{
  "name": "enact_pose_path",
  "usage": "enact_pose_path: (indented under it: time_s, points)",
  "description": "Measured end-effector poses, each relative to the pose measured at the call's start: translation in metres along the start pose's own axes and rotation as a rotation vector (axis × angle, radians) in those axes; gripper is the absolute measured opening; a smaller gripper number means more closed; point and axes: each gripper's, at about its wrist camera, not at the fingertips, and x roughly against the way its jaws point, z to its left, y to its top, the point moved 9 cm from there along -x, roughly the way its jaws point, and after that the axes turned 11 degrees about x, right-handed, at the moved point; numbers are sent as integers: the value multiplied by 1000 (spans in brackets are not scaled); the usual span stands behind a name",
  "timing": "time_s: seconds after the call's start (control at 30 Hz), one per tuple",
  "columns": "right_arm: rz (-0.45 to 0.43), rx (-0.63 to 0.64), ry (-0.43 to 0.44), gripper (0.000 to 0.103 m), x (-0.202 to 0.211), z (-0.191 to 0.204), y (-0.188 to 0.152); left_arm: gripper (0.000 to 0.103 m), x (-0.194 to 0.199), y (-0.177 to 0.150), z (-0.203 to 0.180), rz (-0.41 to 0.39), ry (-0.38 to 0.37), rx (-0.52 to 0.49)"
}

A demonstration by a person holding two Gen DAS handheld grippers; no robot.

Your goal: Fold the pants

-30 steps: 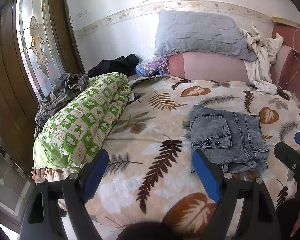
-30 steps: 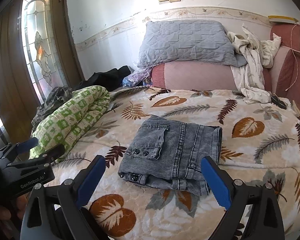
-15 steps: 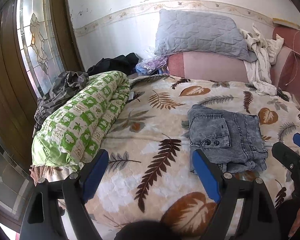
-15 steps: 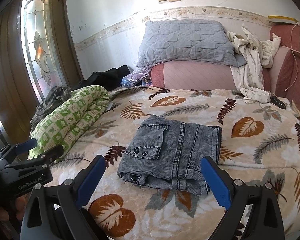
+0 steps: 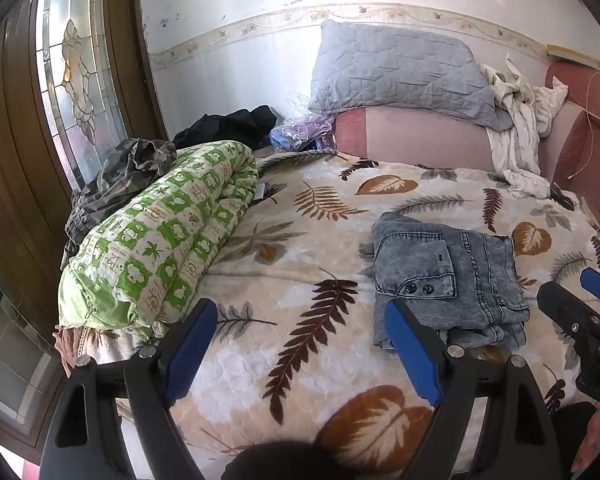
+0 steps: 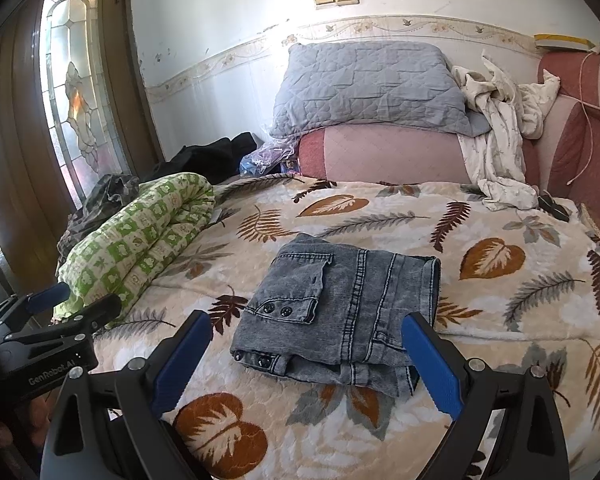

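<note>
The pants (image 6: 340, 312) lie in a compact denim bundle on the near half of the bed (image 6: 500, 320), one pocket flap with two snaps facing up and the bunched edges turned toward me. By the look of it the folding is done — the layers are stacked into a rough rectangle and nothing trails out. I judge that little is left, perhaps squaring the lumpy near edge, where the layers bulge unevenly. My right gripper (image 6: 306, 360) hangs just short of that edge, jaws spread wide and empty, one blue pad at each side of the bundle without touching it. My left gripper (image 5: 306, 352) sits off to the left over bare blanket, jaws likewise released and gripping nothing; the pants are to its right. Counting outward: one pair of pants, two grippers, one rolled green quilt (image 6: 140, 236) along the left side, one grey pillow (image 6: 372, 84) on the pink headboard (image 6: 380, 152) at the far end, one white garment (image 6: 496, 132) draped over its right corner, and a dark heap (image 5: 228, 126) of clothes at the far left — how many pieces I cannot tell.
</note>
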Motion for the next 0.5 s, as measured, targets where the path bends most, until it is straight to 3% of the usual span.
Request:
enact_pose_path:
  time_s: [0.5]
  points:
    - [2, 6, -5, 98, -1, 2, 0, 86, 2, -1, -4, 7, -47, -13]
